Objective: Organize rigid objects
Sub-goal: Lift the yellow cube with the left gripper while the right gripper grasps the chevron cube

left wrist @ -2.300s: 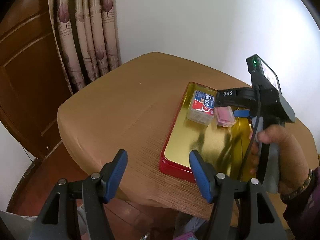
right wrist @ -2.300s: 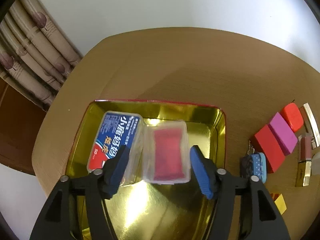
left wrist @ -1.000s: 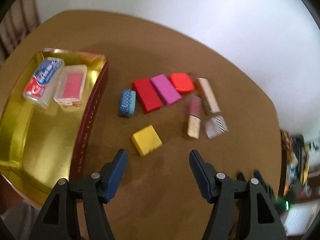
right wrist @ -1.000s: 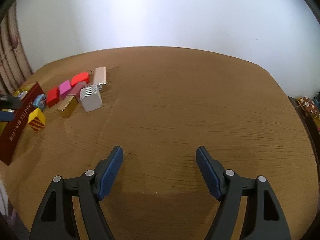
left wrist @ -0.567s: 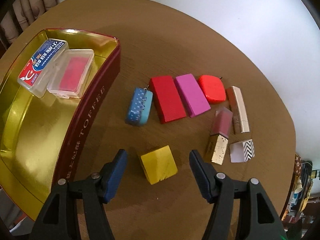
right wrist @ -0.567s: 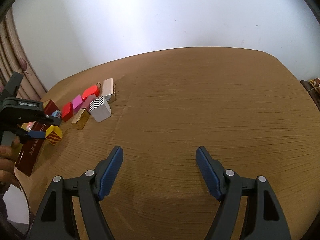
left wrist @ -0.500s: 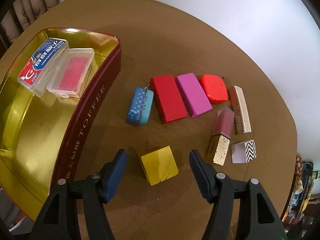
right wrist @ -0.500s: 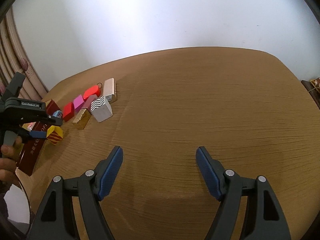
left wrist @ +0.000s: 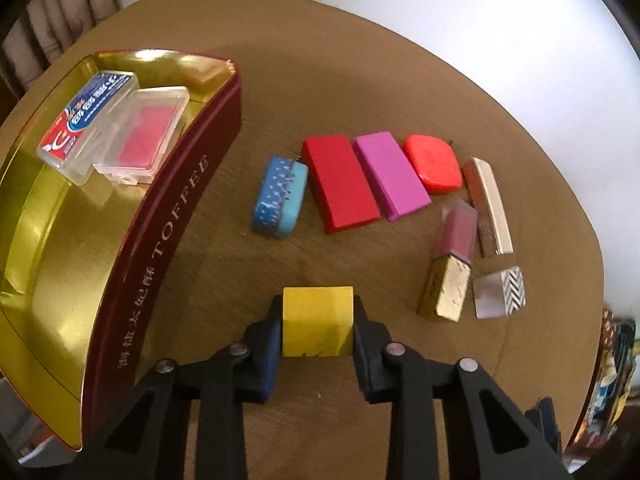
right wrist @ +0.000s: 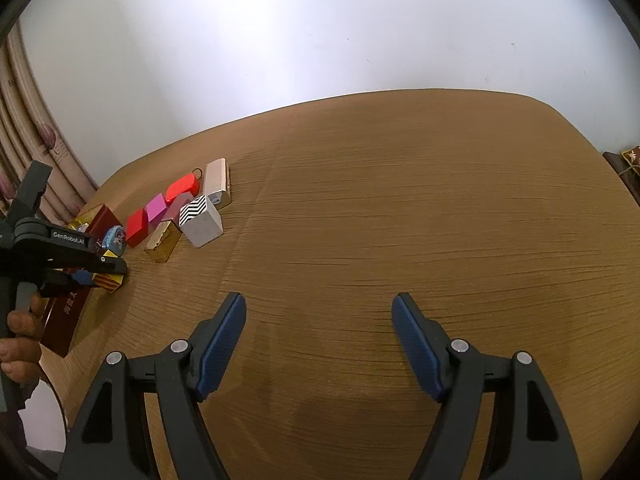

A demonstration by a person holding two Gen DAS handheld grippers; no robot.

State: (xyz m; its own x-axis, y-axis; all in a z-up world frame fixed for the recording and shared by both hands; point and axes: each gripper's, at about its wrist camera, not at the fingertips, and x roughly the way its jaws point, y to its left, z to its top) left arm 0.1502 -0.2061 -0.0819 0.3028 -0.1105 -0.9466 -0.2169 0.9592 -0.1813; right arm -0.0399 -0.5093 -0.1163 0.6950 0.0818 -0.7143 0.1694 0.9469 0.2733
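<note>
Yellow block is sitting between the blue pads of the left gripper, whose jaws are pinching it from both sides just above the brown table. In the right wrist view the same block is showing red stripes on one face, and whether it is touching the table cannot be told.

Off at 9 to 10 o'clock from the block, the red tin with gold lining is holding a blue-and-red labelled clear case and, touching it, a clear case with a pink insert, both in the tin's far corner.

At 12 o'clock a row is lying on the table: a blue dotted case, a red block, a magenta block and an orange-red rounded piece, each just beside the next.

Toward 2 o'clock, a lipstick with a gold base, a pale slim bar and a small cube with a zigzag face are lying close together.

The right gripper is hovering over bare table, well apart from the objects, with its jaws spread wide around nothing.
</note>
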